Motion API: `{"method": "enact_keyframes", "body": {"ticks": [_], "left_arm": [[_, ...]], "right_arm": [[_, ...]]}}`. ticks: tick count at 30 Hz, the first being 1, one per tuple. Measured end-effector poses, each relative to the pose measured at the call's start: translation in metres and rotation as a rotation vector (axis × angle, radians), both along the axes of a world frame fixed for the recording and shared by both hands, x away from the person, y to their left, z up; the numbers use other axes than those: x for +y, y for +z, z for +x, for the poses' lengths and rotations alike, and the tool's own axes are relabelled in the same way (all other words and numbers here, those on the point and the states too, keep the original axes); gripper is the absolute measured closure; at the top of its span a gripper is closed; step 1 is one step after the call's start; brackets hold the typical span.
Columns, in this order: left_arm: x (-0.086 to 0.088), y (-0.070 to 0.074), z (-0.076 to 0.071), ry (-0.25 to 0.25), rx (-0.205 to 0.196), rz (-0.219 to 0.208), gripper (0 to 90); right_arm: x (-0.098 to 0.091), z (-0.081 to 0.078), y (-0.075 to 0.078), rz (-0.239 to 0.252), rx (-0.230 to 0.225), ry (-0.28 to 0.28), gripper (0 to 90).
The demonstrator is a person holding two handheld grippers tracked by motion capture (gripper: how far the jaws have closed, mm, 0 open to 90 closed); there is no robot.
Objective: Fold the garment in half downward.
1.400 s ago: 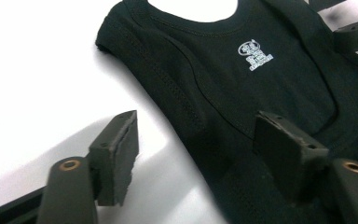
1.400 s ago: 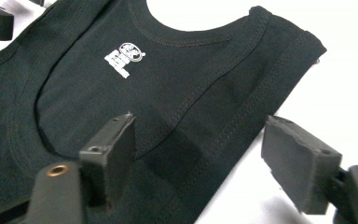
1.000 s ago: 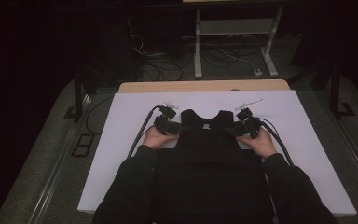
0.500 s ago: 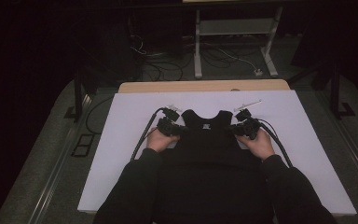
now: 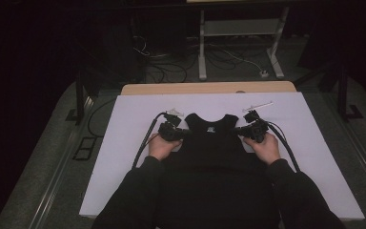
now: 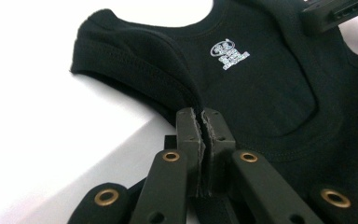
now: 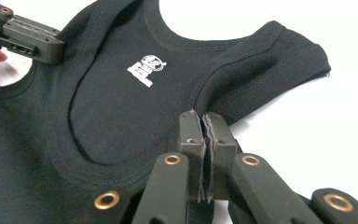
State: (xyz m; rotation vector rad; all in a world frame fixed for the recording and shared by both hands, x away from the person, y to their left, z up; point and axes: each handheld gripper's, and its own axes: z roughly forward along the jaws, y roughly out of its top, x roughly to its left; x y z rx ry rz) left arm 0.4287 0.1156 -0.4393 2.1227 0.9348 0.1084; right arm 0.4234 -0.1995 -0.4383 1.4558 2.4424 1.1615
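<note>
A black sleeveless top (image 5: 212,143) lies flat on the white sheet (image 5: 124,143) that covers the bench, about midway between the sheet's left and right edges. Its long axis runs from the near edge toward the far edge, with the neckline and both shoulder straps pointing at the far edge and the body reaching back to the person at the near edge. A small white printed mark (image 6: 229,51) sits just below the neckline, inside a stitched patch.

At the garment's left armhole the left gripper (image 5: 174,132) rests on the sheet, held in the left hand (image 5: 161,147). Its jaws have just been closing and now stand pressed together, and in the left gripper view (image 6: 200,122) the hem of the armhole runs in between the pads, so the cloth is pinched there. Its cable (image 5: 143,145) trails back toward the near edge.

At the right armhole the right gripper (image 5: 252,130), in the right hand (image 5: 266,148), does the same. Its jaws have also just been closing and now meet on the armhole hem, as the right gripper view (image 7: 201,122) shows. The right shoulder strap (image 7: 284,51) lies slightly lifted and folded beyond the jaws.

A small pale object (image 5: 258,104) lies on the sheet near its far edge, beyond the right gripper.
</note>
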Motion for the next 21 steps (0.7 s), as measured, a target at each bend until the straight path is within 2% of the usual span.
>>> {"method": "enact_keyframes", "body": {"ticks": [4,12,17,21], "left_arm": [[0.002,0.007,-0.004,-0.002,-0.015,-0.025,85.8],[0.007,0.019,-0.013,0.011,-0.033,-0.082,85.7],[0.010,0.032,-0.020,-0.006,-0.058,-0.110,85.6],[0.011,0.038,-0.025,-0.025,-0.066,-0.113,85.7]], "right_arm": [[-0.001,-0.005,0.007,0.011,-0.018,0.007,85.9],[-0.007,-0.017,0.023,0.074,-0.051,0.005,85.9],[-0.010,-0.024,0.030,0.105,-0.066,0.012,85.9],[-0.012,-0.028,0.036,0.123,-0.080,0.016,85.9]]}}
